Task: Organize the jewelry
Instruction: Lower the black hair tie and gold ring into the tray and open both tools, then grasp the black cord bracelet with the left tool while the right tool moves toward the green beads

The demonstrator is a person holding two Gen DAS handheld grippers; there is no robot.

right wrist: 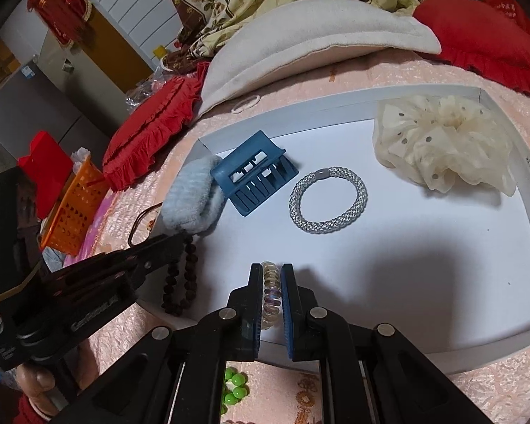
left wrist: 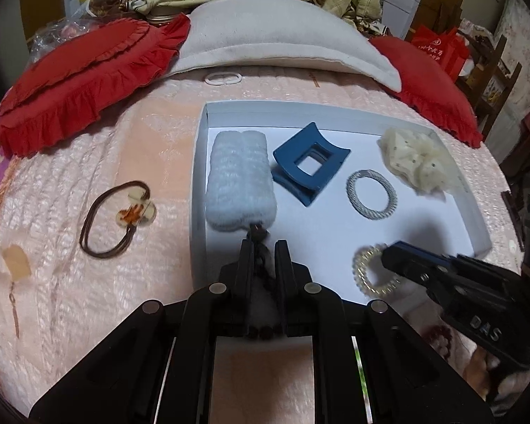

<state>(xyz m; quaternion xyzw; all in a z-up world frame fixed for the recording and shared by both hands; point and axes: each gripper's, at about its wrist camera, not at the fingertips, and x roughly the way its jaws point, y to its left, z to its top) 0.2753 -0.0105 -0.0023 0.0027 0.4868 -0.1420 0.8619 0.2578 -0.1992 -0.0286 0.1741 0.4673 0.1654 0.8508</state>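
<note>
On the bed [left wrist: 152, 162] lies a white box lid [left wrist: 335, 113], and both grippers reach into it from the near edge. The left gripper [left wrist: 264, 245] is clamped on a string of dark brown beads [right wrist: 180, 282] at the near left corner of the lid; the beads hang down over that edge. The right gripper [right wrist: 271, 270] is closed on a clear spiral hair tie [right wrist: 269, 293], which touches the lid close to the near edge.

Along the far part of the lid are a light blue fluffy scrunchie [left wrist: 242, 183], a blue hair claw [left wrist: 309, 162], a silver woven hair band [left wrist: 371, 194] and a cream scrunchie [left wrist: 418, 159] in the far right corner.

Outside the lid, on the bed to its left, lies a brown hair tie [left wrist: 113, 219] with a flower.
</note>
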